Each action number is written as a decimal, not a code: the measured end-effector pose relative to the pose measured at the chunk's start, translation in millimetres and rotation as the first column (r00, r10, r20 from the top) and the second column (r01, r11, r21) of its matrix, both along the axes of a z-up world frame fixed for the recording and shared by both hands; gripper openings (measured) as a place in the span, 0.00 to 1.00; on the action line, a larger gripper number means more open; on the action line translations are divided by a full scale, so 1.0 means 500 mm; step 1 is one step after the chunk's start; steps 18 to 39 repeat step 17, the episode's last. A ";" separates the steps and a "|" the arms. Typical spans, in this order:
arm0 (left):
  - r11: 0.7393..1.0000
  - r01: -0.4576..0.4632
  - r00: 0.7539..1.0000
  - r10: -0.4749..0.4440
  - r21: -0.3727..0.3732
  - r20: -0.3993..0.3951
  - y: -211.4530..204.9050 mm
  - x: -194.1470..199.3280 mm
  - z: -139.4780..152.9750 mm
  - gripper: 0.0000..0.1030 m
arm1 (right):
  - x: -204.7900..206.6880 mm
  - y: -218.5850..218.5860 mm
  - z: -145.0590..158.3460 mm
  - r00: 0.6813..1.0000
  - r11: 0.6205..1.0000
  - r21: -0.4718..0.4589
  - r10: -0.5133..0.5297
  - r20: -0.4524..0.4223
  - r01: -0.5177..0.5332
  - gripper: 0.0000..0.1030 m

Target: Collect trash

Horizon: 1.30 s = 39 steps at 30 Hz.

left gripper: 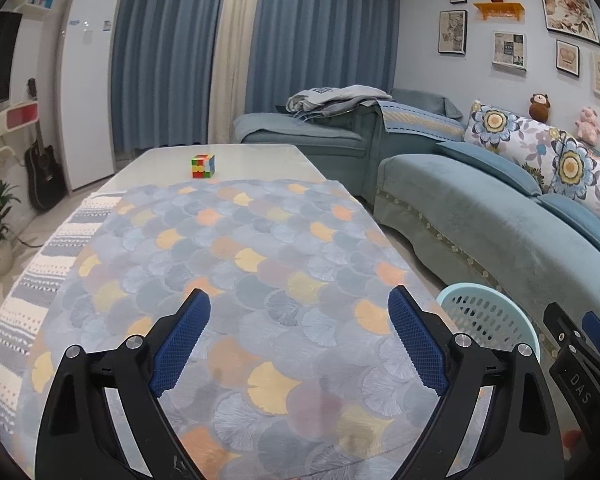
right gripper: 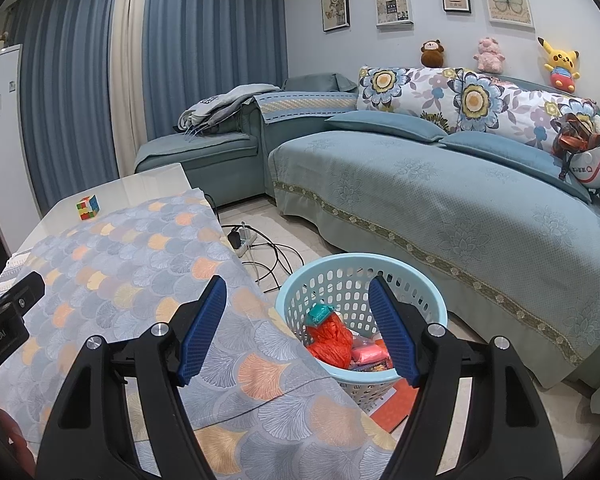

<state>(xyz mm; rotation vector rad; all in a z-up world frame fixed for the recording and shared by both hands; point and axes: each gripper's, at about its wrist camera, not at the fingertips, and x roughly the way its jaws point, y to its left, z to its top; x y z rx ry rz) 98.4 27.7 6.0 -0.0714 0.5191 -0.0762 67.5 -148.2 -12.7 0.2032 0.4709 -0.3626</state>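
Blue-padded hand-held gripper [right gripper: 298, 332] wide apart, empty

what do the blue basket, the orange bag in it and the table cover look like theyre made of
Basket: likely molded plastic, pale blue, smooth, with rows of punched oval holes in its wall. Orange bag: seems thin plastic film, crinkled and slightly glossy. Table cover: looks like woven fabric, matte, with a printed fan-leaf pattern; it drapes and creases over the table edge.
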 end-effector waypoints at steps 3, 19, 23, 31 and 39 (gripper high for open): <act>1.000 0.000 1.000 0.000 0.011 0.002 -0.002 0.000 -0.001 0.86 | -0.003 -0.002 -0.001 1.000 1.000 -0.001 0.000 0.000 0.000 0.68; 1.000 -0.007 0.999 0.007 0.009 -0.034 -0.007 0.001 -0.007 0.86 | 0.001 0.000 0.000 1.000 1.000 -0.016 -0.006 -0.006 0.006 0.68; 1.000 -0.007 0.999 0.007 0.009 -0.034 -0.007 0.001 -0.007 0.86 | 0.001 0.000 0.000 1.000 1.000 -0.016 -0.006 -0.006 0.006 0.68; 1.000 -0.007 0.999 0.007 0.009 -0.034 -0.007 0.001 -0.007 0.86 | 0.001 0.000 0.000 1.000 1.000 -0.016 -0.006 -0.006 0.006 0.68; 1.000 -0.007 0.999 0.007 0.009 -0.034 -0.007 0.001 -0.007 0.86 | 0.001 0.000 0.000 1.000 1.000 -0.016 -0.006 -0.006 0.006 0.68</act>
